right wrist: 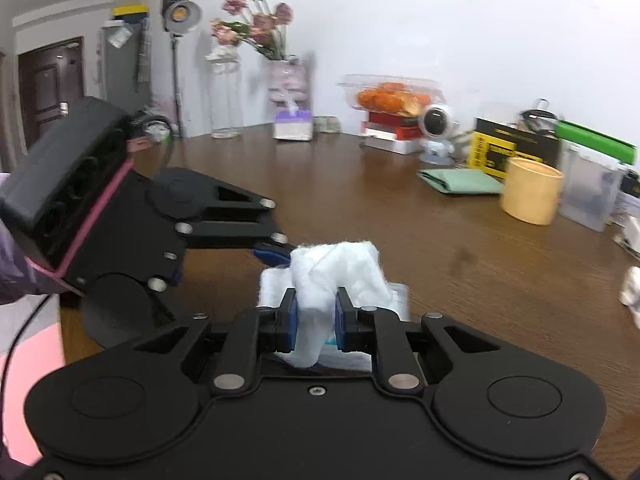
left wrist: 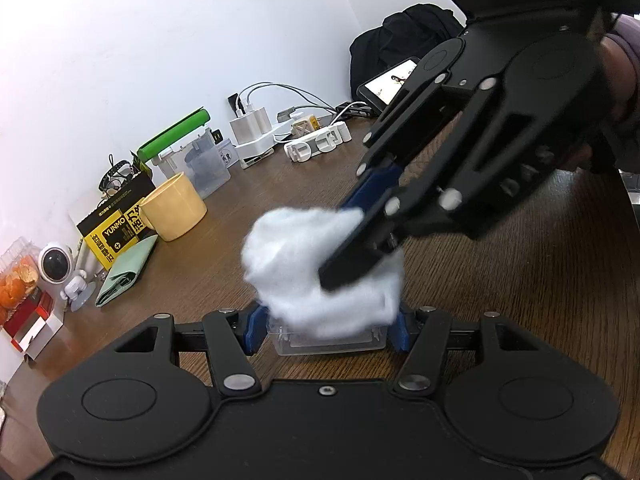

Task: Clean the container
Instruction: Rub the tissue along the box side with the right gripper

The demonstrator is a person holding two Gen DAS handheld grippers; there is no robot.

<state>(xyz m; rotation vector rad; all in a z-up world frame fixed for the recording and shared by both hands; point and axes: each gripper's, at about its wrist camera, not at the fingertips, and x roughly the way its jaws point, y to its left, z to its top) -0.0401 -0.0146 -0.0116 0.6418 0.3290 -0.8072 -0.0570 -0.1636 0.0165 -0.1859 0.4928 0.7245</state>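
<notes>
Resting on the wooden counter [left wrist: 500, 280], mostly hiding under the white cloth [left wrist: 320, 264]: a small clear plastic container [left wrist: 328, 342], being clamped by the left hand-held gripper [left wrist: 328, 330]. Pinching the cloth tightly: the right hand-held gripper [right wrist: 316, 320]. Reading "YUNMO" on the yellow-black box [left wrist: 116, 220].

Black gripper [right wrist: 316, 316] bodies, blue fingertip pads [right wrist: 293, 322], silver screws, purple sleeve [right wrist: 16, 268].
</notes>
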